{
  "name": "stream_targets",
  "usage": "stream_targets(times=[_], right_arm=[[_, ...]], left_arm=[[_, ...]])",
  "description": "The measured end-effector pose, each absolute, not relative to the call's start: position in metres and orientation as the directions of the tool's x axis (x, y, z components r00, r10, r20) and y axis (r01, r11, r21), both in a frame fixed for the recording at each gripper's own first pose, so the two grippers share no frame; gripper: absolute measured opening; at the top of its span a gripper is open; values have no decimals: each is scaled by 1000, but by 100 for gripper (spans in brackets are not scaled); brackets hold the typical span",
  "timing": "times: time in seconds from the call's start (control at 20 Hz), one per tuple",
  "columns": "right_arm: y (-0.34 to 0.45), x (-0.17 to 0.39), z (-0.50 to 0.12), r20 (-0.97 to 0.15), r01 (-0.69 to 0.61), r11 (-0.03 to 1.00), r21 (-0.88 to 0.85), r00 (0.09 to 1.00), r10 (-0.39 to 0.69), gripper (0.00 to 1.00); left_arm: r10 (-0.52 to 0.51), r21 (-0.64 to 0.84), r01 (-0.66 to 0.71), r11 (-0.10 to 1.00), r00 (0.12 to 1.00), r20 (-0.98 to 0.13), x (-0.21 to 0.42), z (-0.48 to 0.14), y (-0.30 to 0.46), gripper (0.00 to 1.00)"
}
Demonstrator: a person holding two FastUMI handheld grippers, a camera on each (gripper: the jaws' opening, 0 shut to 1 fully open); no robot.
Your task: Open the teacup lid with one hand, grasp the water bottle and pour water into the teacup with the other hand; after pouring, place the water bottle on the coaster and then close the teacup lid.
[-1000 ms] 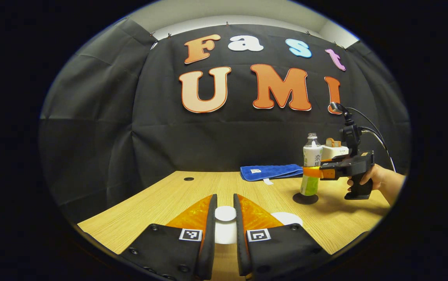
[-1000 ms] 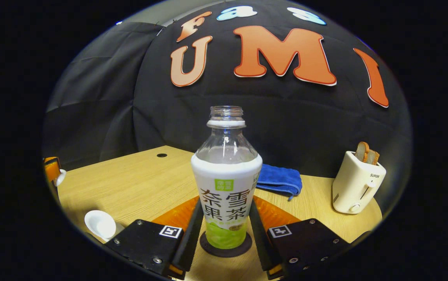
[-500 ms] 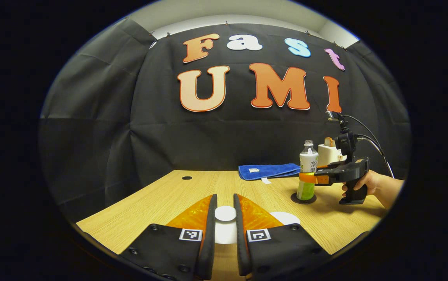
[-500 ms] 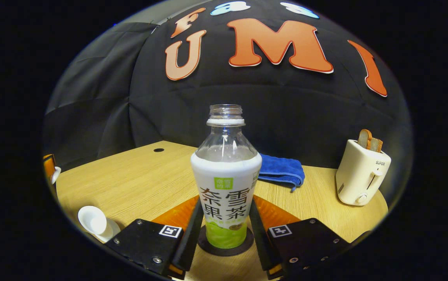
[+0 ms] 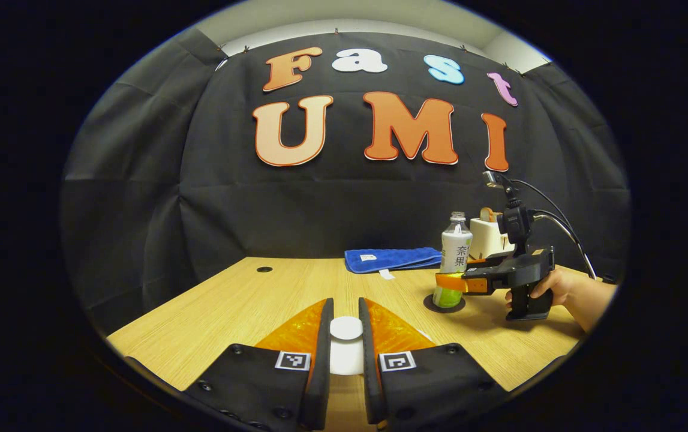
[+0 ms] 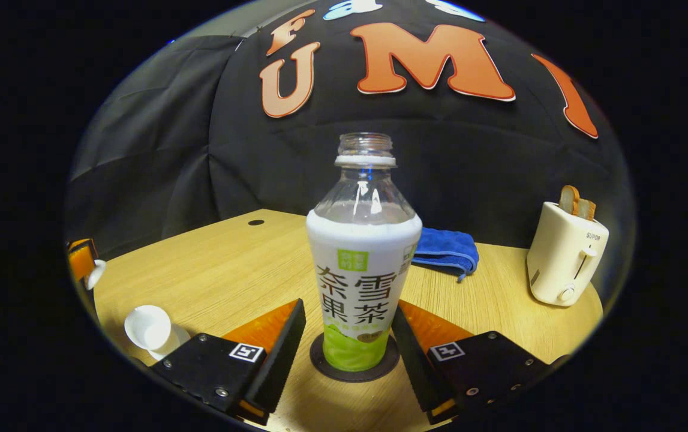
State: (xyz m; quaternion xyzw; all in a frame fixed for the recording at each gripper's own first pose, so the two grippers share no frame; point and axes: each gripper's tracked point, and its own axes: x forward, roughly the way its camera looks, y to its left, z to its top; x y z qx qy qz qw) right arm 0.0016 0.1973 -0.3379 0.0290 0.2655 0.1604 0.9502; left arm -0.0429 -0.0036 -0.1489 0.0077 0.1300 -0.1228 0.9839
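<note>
The water bottle [image 6: 363, 270], uncapped with a white and green label, stands upright on the dark round coaster [image 6: 354, 367]. My right gripper [image 6: 348, 309] is open around the bottle, with a gap between each finger and the label. The white teacup [image 6: 149, 327] sits uncovered at the lower left of the right gripper view. My left gripper [image 5: 346, 306] is shut on the white teacup lid [image 5: 346, 329] above the table. In the left gripper view the bottle [image 5: 455, 255], the coaster [image 5: 444, 303] and the right gripper [image 5: 447, 282], held by a hand [image 5: 550, 285], are at the right.
A folded blue towel [image 6: 447, 251] lies at the back of the wooden table [image 6: 224, 270]. A cream toaster [image 6: 565, 258] with bread in it stands at the right. The left gripper [image 6: 83, 264] with the lid is at the far left edge.
The right gripper's fingers have spread apart and let go of the bottle, which now rests on the coaster. The left gripper, still holding the lid, has drifted away from the bottle.
</note>
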Motion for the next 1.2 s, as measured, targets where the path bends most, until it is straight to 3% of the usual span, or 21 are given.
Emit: stream_targets(times=[0.3, 0.75, 1.2], right_arm=[[188, -10, -319, -465, -309, 942, 132, 820, 334, 97], [153, -43, -275, -375, -277, 946, 167, 869, 321, 97], [129, -53, -242, -288, -228, 958, 176, 918, 272, 97]], left_arm=[[-271, -55, 266, 962, 933, -235, -35, -143, -29, 28], [-309, -43, 311, 949, 898, -313, -23, -187, -67, 28], [-265, 10, 295, 956, 874, -406, -25, -228, -68, 28]])
